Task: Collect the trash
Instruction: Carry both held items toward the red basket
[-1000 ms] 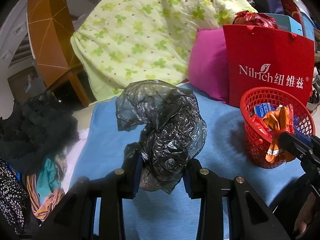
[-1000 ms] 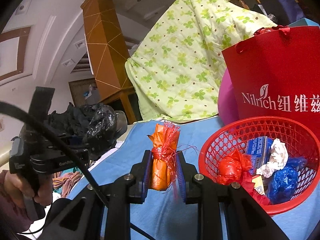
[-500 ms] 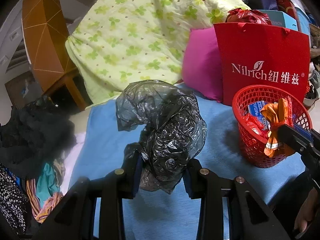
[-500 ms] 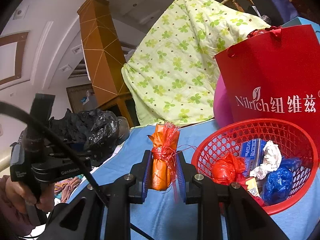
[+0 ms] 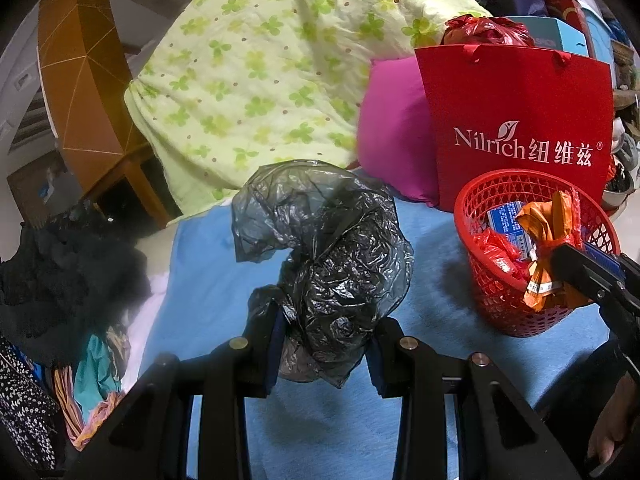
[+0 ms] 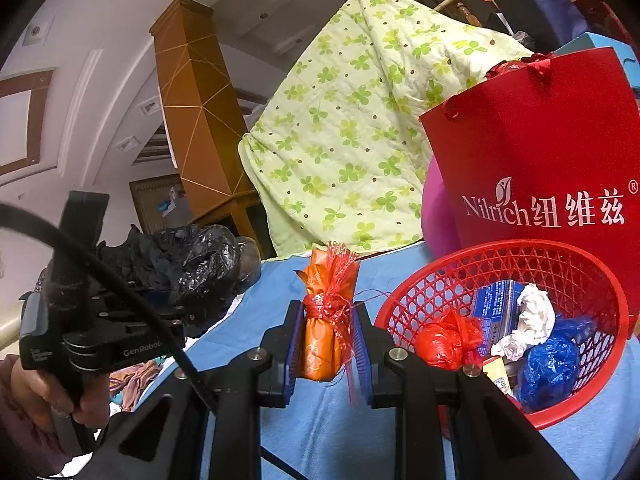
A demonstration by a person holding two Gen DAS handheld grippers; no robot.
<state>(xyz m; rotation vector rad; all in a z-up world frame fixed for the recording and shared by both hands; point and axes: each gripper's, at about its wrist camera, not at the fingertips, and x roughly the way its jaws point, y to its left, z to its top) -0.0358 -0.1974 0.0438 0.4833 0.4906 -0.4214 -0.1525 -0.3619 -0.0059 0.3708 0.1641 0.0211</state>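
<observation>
Because it is only a twist of thin foil wrapper bound with frayed red string, the orange wrapper (image 6: 322,320) should handle as light, soft and crushable — the bound waist is the firmest place to hold it, and that is where the right gripper (image 6: 325,346) has it, jaws closed nearly all the way on it. It hangs upright just beside the near rim of the red basket (image 6: 520,246), not yet over the opening. The crumpled black plastic bag (image 5: 332,264) is likely lighter still, slippery and springy; the left gripper (image 5: 322,354) pinches its lower bunch with jaws partly closed, above the blue sheet (image 5: 208,280). A loose flap billows upward — it could slide free. Behind the basket stands a red paper bag (image 5: 520,120).
</observation>
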